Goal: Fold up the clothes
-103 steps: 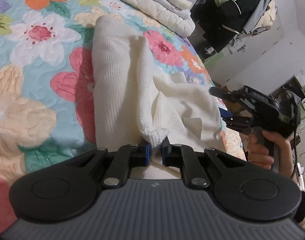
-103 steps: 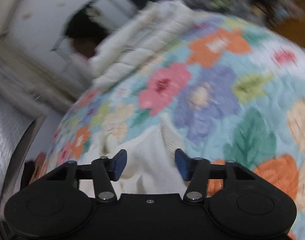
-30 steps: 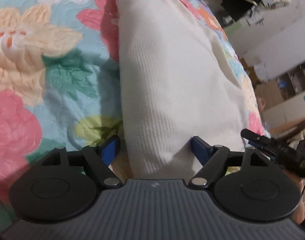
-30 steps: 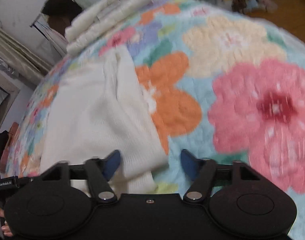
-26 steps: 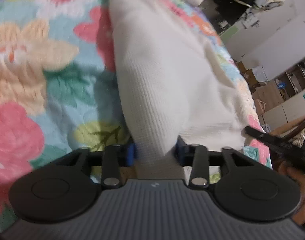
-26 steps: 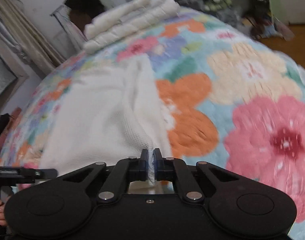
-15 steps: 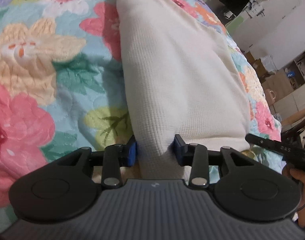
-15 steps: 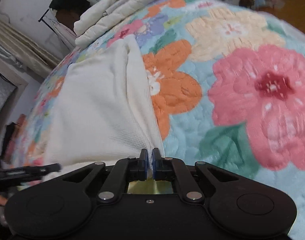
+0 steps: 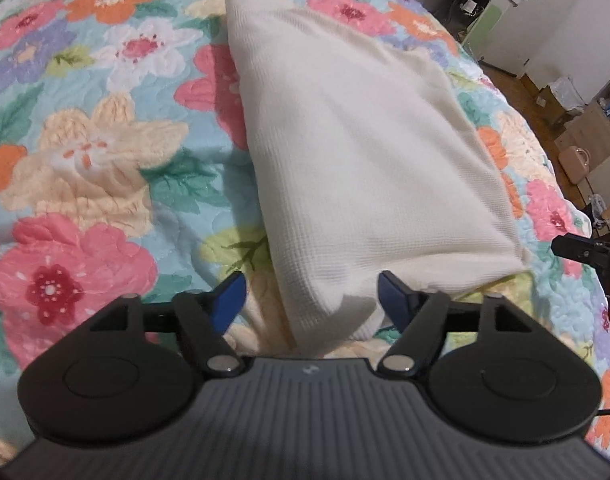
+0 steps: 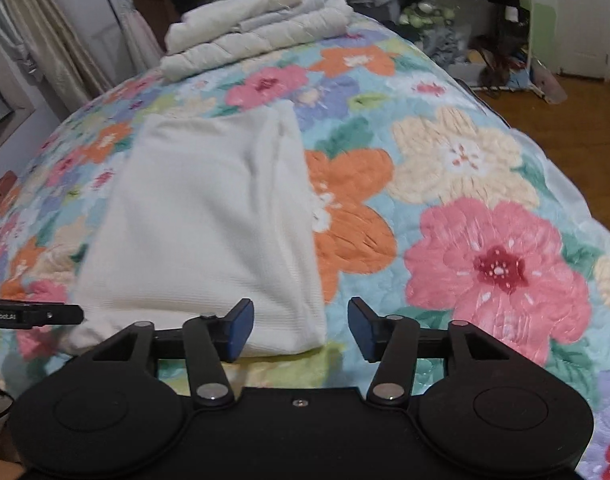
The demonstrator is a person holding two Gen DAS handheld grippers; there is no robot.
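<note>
Released since half a second ago: near corners of the cream waffle-knit garment [image 9: 357, 152], pinched then by both tools, now lying free on the floral quilt [image 9: 85, 184] of the bed. Folded into a long rectangle, running from near edge toward a stack of pale folded bedding [image 10: 257, 40] at the far end. Left hand-held gripper [image 9: 311, 296] just opened wide, blue pads either side of the near left corner without pressing it. Right hand-held gripper [image 10: 301, 326] likewise just opened wide, near right corner between its pads, untouched.
</note>
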